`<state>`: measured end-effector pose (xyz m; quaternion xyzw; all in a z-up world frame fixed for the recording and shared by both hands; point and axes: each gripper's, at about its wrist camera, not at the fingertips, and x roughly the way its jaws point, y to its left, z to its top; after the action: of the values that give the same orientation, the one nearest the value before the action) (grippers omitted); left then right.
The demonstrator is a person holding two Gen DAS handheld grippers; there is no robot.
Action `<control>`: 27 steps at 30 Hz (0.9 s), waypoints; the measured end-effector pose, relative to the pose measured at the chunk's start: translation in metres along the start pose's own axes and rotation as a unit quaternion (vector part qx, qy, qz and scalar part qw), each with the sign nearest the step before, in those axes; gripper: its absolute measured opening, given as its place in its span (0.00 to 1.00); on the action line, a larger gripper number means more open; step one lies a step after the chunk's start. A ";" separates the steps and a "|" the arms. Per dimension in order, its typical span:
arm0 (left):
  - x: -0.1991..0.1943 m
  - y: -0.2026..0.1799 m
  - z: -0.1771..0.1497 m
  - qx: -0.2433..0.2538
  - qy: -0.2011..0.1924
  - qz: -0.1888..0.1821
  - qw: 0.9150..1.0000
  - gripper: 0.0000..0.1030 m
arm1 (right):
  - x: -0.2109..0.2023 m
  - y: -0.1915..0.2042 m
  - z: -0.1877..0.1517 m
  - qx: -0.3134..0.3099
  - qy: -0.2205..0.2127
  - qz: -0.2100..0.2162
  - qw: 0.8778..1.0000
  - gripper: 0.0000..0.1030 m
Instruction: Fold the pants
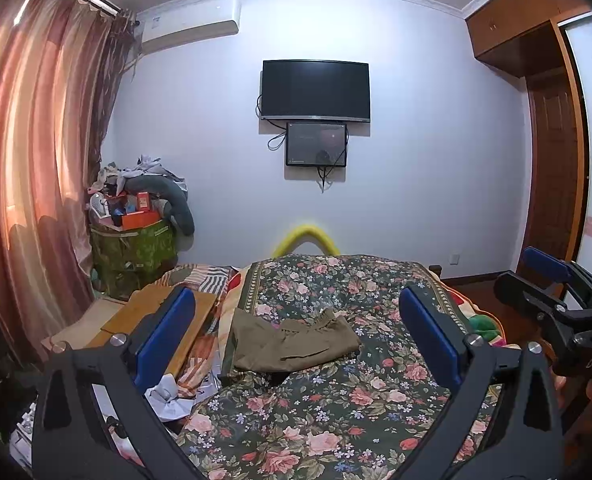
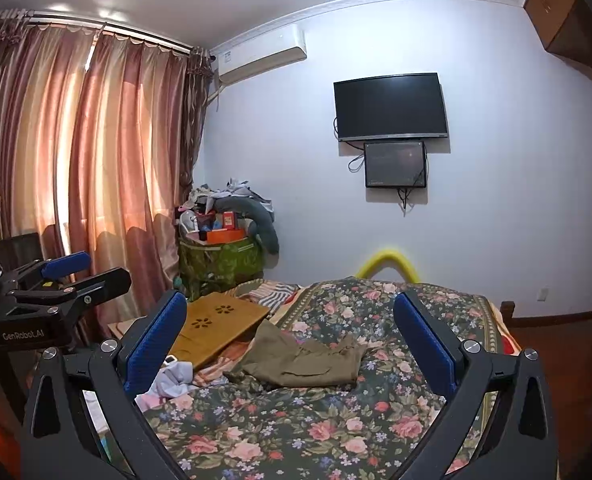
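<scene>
Olive-brown pants (image 1: 291,344) lie folded in a compact bundle on the floral bedspread (image 1: 336,408); they also show in the right wrist view (image 2: 304,364). My left gripper (image 1: 296,328) is open and empty, held above the bed short of the pants. My right gripper (image 2: 289,332) is open and empty, also raised short of the pants. The right gripper shows at the right edge of the left wrist view (image 1: 552,288), and the left gripper at the left edge of the right wrist view (image 2: 71,276).
A wooden lap desk (image 2: 219,328) and crumpled white cloth (image 2: 171,376) lie left of the bedspread. A green bin piled with clutter (image 2: 219,260) stands by the curtains (image 2: 75,160). A TV (image 1: 316,90) hangs on the far wall; a wardrobe (image 1: 552,168) stands at right.
</scene>
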<state>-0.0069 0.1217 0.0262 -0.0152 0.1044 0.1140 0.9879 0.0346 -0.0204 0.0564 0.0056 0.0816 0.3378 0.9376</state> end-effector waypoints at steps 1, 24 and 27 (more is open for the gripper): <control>0.000 0.000 0.000 0.000 0.000 0.000 1.000 1.00 | 0.000 0.000 -0.001 0.000 0.000 -0.001 1.000 1.00; 0.005 0.000 -0.005 -0.002 0.005 -0.002 1.000 1.00 | -0.002 -0.004 -0.004 0.005 0.016 -0.007 1.000 1.00; 0.005 -0.001 -0.004 -0.002 0.006 -0.003 1.000 1.00 | -0.002 -0.005 -0.003 0.004 0.016 -0.009 1.000 1.00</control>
<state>-0.0026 0.1215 0.0209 -0.0179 0.1098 0.1112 0.9876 0.0352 -0.0257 0.0533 0.0033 0.0984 0.3290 0.9392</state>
